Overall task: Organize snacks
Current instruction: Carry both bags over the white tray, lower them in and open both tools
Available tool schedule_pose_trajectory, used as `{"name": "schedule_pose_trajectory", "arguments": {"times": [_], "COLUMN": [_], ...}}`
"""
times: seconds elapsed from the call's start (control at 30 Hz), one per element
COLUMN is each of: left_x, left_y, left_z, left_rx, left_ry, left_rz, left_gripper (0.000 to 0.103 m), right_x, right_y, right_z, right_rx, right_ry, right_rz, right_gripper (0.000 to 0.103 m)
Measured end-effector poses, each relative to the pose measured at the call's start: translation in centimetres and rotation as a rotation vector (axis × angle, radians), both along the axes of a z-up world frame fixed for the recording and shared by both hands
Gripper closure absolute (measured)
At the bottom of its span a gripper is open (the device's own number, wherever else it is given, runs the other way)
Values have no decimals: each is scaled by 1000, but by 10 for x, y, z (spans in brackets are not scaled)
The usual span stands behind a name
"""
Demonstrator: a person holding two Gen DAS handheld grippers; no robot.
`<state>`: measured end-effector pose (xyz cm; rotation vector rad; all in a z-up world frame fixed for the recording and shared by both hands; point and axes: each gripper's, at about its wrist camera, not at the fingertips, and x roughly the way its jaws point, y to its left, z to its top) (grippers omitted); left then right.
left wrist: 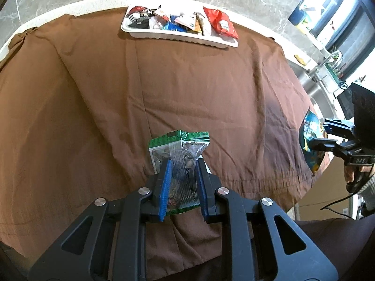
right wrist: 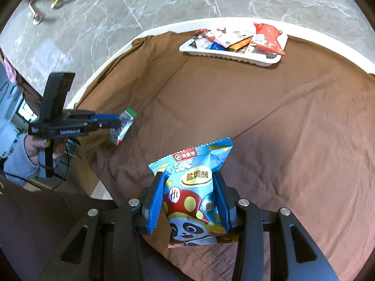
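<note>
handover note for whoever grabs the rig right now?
Left gripper: shut on green packet, held above the cloth.
Right gripper: shut on blue panda bag, also off the cloth.
White tray at the far edge already holds red, pink, orange and dark packets.
Done: earlier snacks are in the tray.
Left: carry both held snacks to the tray and release. No other loose snacks in view.

A small clear packet with a green top edge, dark contents showing through, is pinched at its lower half and held upright above the brown cloth. A puffy light-blue snack bag with a panda and red mushroom cap printed on it is likewise held upright. A white tray at the far edge of the table holds a jumble of packets, a red one at its right end.
</note>
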<state>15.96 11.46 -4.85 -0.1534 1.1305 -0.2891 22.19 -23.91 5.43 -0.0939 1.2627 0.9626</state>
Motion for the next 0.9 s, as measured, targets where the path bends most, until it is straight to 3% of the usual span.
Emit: {"name": "schedule_pose_trajectory", "arguments": {"times": [0.47, 0.9], "left_x": [34, 91], "left_y": [6, 1], "left_z": [29, 63], "left_rx": [-27, -20], "left_ry": [-52, -127], "left_rz": [-5, -33], "left_gripper": [84, 84], "right_x": [53, 97], "right_y": [17, 37], "right_z": [26, 39], "right_rx": [76, 120], "right_ry": [5, -3], "right_rz": [-64, -109], "right_gripper": [59, 59]}}
